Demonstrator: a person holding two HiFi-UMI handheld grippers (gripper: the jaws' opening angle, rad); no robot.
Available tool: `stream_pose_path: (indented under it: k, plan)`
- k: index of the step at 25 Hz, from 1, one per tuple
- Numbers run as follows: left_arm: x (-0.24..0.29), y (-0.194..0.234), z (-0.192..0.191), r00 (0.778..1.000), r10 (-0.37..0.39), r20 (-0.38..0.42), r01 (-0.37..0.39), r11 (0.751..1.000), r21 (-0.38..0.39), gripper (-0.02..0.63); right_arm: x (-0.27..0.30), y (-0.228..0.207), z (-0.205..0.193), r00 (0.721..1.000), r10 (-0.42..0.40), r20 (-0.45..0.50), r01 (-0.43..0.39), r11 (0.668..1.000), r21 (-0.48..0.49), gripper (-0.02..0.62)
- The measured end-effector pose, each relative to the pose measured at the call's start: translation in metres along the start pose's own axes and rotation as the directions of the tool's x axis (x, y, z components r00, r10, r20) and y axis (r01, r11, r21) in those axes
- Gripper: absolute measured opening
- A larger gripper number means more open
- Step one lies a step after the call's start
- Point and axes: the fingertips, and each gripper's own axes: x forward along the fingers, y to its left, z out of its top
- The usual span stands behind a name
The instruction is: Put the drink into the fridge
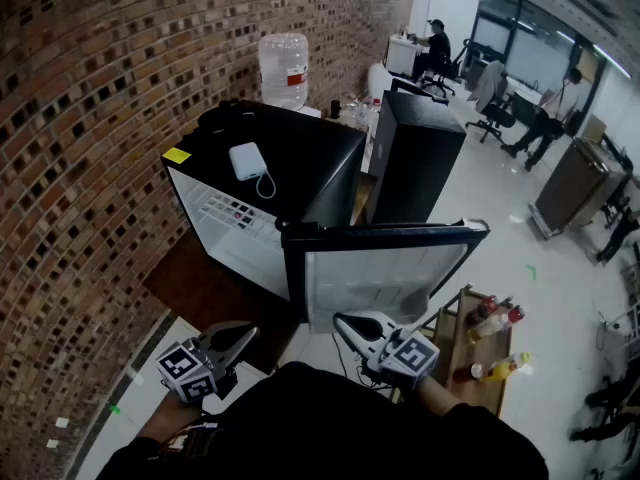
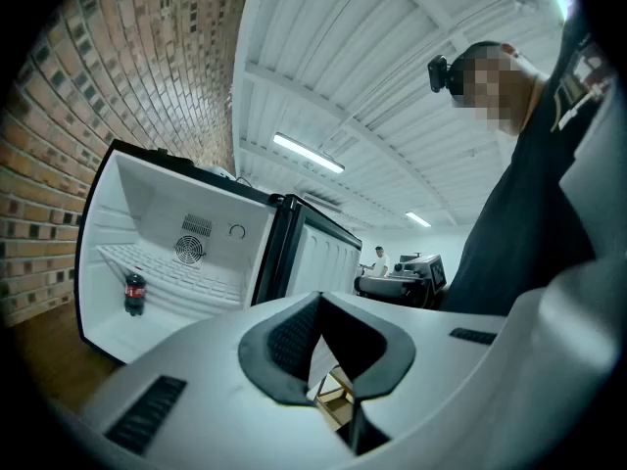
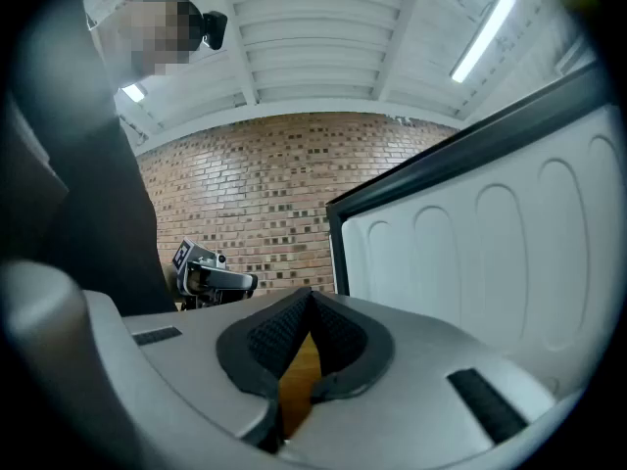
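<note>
Both tongs are clenched on nothing: you hold the left tongs [image 1: 248, 333] and right tongs [image 1: 340, 321] level and low in front of the open fridge [image 1: 310, 168], each closed tip to tip with no drink between. A cola bottle [image 2: 134, 294] stands upright on the bottom of the fridge, toward its left side in the left gripper view. It lies ahead and left of your left tongs, the nearer pair, with its long axis vertical. The door [image 1: 385, 273] hangs wide open, its white inner face just beside your right tongs, so a closing push would likely fall to that side. More bottles [image 1: 492, 320] sit on a wooden stand [image 1: 450, 330] to your right, near the right tongs; whether they stand or lie is hard to judge from overhead. In the head view the cola bottle is hidden behind the fridge wall and door, and its label is too small to read anywhere.
</note>
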Motion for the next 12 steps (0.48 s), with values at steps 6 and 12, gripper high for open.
stream_pose_path:
  k: [6,12]
  plan:
    - [0.029,-0.016,-0.007,0.999,-0.04,-0.028,0.04,0.999,0.003,0.0,-0.026,-0.015,0.0,0.999,-0.032,0.026,0.032,0.999,-0.002,0.003]
    - [0.071,-0.04,-0.024,0.988,-0.118,-0.096,0.121,0.992,0.026,0.0,-0.068,-0.035,-0.013,0.993,-0.116,0.036,0.116,0.993,0.02,0.003]
